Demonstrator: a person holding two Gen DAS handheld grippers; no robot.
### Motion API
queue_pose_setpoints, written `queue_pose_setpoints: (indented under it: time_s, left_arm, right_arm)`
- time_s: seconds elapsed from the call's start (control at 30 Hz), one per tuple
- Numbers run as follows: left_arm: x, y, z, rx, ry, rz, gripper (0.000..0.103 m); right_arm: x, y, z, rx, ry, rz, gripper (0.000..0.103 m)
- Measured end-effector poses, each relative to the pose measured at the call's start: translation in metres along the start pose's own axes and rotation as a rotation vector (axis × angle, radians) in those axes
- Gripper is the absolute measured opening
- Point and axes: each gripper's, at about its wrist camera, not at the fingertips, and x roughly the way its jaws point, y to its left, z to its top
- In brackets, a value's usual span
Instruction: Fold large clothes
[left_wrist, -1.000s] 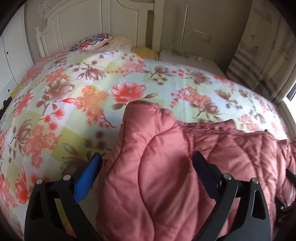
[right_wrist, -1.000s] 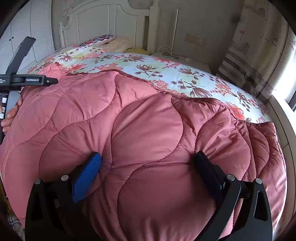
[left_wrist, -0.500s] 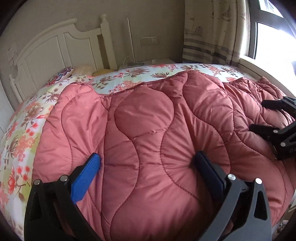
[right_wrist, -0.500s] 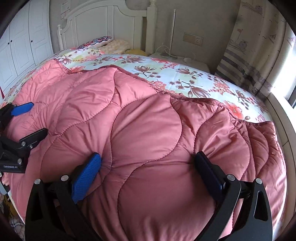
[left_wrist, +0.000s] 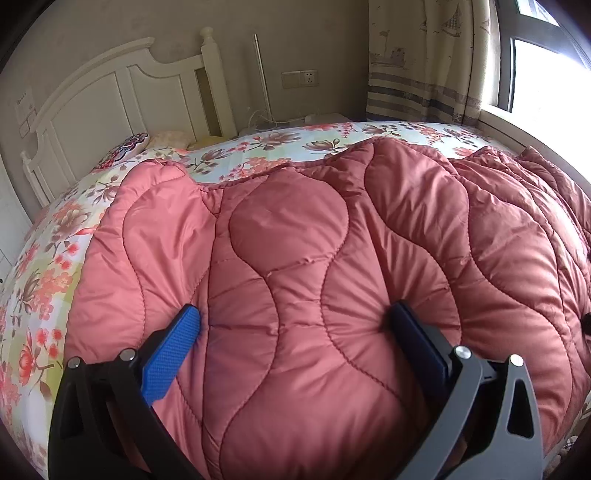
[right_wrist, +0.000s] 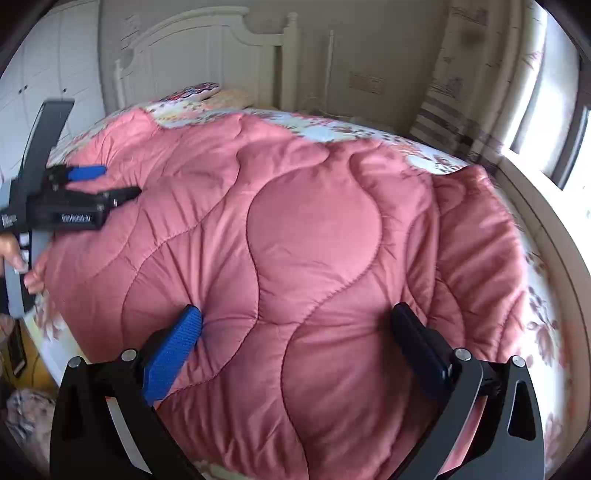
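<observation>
Pink quilted coat (left_wrist: 332, 280) lies lengthwise across the floral bed (left_wrist: 48, 266), both grippers (left_wrist: 295, 325) (right_wrist: 295, 325) spread wide.

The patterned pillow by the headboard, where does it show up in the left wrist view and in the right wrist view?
Left wrist view: the pillow lies far left, upper third, at the foot of the headboard, beyond the pink quilt.
Right wrist view: the pillow sits upper left of centre, just past the quilt's far edge.
Shared landmark: the white headboard, directly behind the pillow in both.
</observation>
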Motion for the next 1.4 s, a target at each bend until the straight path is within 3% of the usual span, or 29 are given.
queue_pose_setpoints:
  time_s: [0.07, 0.13, 0.27, 0.33, 0.5, 0.6, 0.77, 0.87, 0.93, 1.0, 1.1, 1.23, 1.3, 1.4]
  left_arm:
    - [0.000, 0.000, 0.000, -0.001, 0.001, -0.001, 0.101]
    - [0.000, -0.001, 0.001, -0.003, 0.001, 0.000, 0.101]
    - [0.000, 0.000, 0.000, -0.003, 0.001, -0.003, 0.101]
    - [0.000, 0.000, 0.000, -0.004, 0.000, -0.003, 0.101]
    - [0.000, 0.000, 0.001, -0.004, 0.001, -0.003, 0.101]
    - [0.000, 0.000, 0.001, -0.005, 0.002, -0.003, 0.101]
    - [0.001, -0.002, 0.001, -0.011, 0.010, 0.000, 0.101]
    - [0.001, -0.004, 0.001, -0.017, 0.011, 0.002, 0.101]
    - [0.002, -0.003, 0.002, -0.027, 0.012, 0.010, 0.101]
    - [0.003, -0.002, 0.002, -0.035, 0.012, 0.016, 0.101]
    - [0.002, -0.002, 0.003, -0.040, 0.010, 0.023, 0.101]
    - [-0.005, -0.003, 0.009, -0.061, 0.059, 0.021, 0.101]
    - [-0.017, -0.008, 0.024, -0.078, 0.096, -0.025, 0.100]
    - [-0.040, -0.021, 0.049, -0.088, 0.025, -0.082, 0.100]
  right_arm:
    - [-0.030, -0.012, -0.003, 0.070, -0.072, 0.071, 0.097]
    - [-0.056, -0.038, -0.015, 0.183, -0.089, 0.133, 0.097]
    - [-0.068, -0.083, -0.063, 0.458, 0.005, 0.289, 0.097]
    - [-0.063, -0.085, -0.086, 0.523, 0.070, 0.323, 0.097]
    - [-0.035, -0.075, -0.088, 0.553, 0.137, 0.302, 0.099]
    - [-0.019, -0.069, -0.076, 0.557, 0.109, 0.262, 0.099]
    - [0.017, -0.078, -0.050, 0.797, -0.039, 0.244, 0.099]
    - [0.034, -0.067, -0.034, 0.833, -0.053, 0.264, 0.099]
    - [0.041, -0.062, -0.028, 0.837, -0.057, 0.336, 0.085]
    - [0.045, -0.066, -0.030, 0.889, -0.090, 0.354, 0.063]
    - [0.042, -0.071, -0.039, 0.931, -0.149, 0.391, 0.046]
    - [0.024, -0.071, -0.042, 0.925, -0.218, 0.423, 0.038]
    - [0.014, -0.073, -0.046, 0.912, -0.245, 0.427, 0.038]
    - [0.000, -0.080, -0.050, 0.893, -0.280, 0.405, 0.037]
